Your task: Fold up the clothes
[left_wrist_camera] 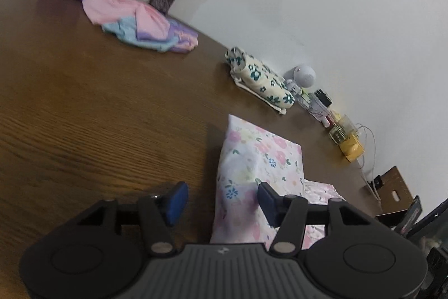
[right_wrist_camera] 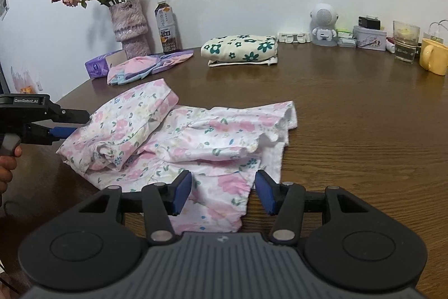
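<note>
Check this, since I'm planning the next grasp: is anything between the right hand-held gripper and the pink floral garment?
Nothing visible. The right hand-held gripper is open directly over the near edge of the pink floral garment, with no other object between them.

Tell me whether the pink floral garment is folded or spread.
Partly folded: the pink floral garment has its left side doubled into a thick bundle, while its right side lies rumpled on the table.

Bare wooden table lies open across the right half of the right wrist view, while the pink floral garment fills the lower centre, the folded green-flowered cloth, vase and bottle line the upper wall edge.
</note>
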